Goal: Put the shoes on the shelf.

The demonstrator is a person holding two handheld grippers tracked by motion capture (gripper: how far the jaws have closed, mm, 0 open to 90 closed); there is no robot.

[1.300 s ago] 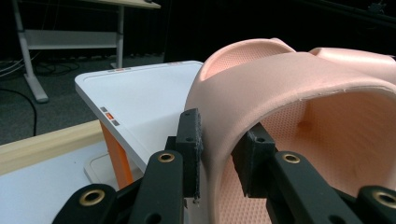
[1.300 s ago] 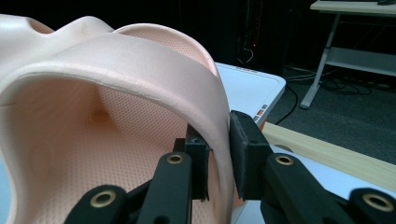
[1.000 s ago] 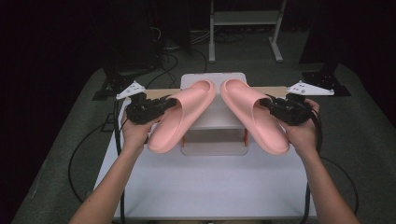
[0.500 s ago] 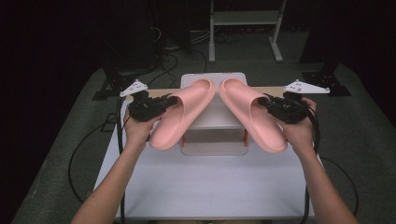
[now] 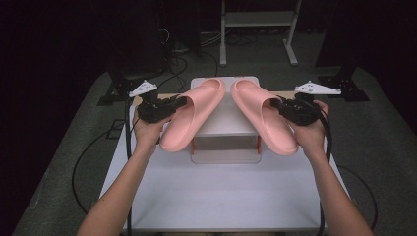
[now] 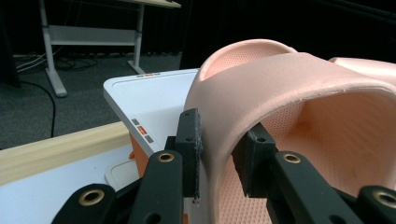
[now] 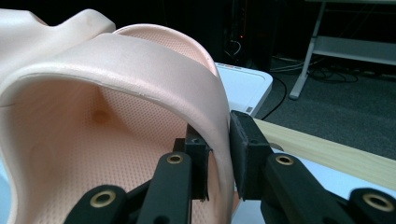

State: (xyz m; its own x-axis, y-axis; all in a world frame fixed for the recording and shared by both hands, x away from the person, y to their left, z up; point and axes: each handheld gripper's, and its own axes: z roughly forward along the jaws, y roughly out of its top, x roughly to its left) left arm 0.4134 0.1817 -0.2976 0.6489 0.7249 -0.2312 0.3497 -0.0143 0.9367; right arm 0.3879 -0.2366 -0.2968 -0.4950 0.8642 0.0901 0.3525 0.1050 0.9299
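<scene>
Dark curtains and grey carpet surround a white rectangular table, with a white metal desk frame standing well behind it and black cables trailing over the floor on the left. On the table's far half stands a small white two-tier plastic shelf with orange-red side posts, and a pale wooden strip runs along the table's far edge beside it.

Over that shelf hang two pink foam slide sandals. The left pink sandal and the right pink sandal have their toe ends close together above the shelf's top, heels fanning outward and toward the person. Whether the toes rest on the shelf or hover just above it cannot be told from the high view.

The left gripper comes in from the left side, held level in the left hand, and its jaws pinch the side wall of the left sandal's strap; the left gripper view shows one pad outside the strap and the other inside. The right gripper, in the right hand, mirrors this, clamped on the right sandal's strap wall. Both forearms reach straight forward from the bottom edge.

The sandals cover much of the shelf's top tier, the lower tier lies in shadow, and the soles are out of sight.
</scene>
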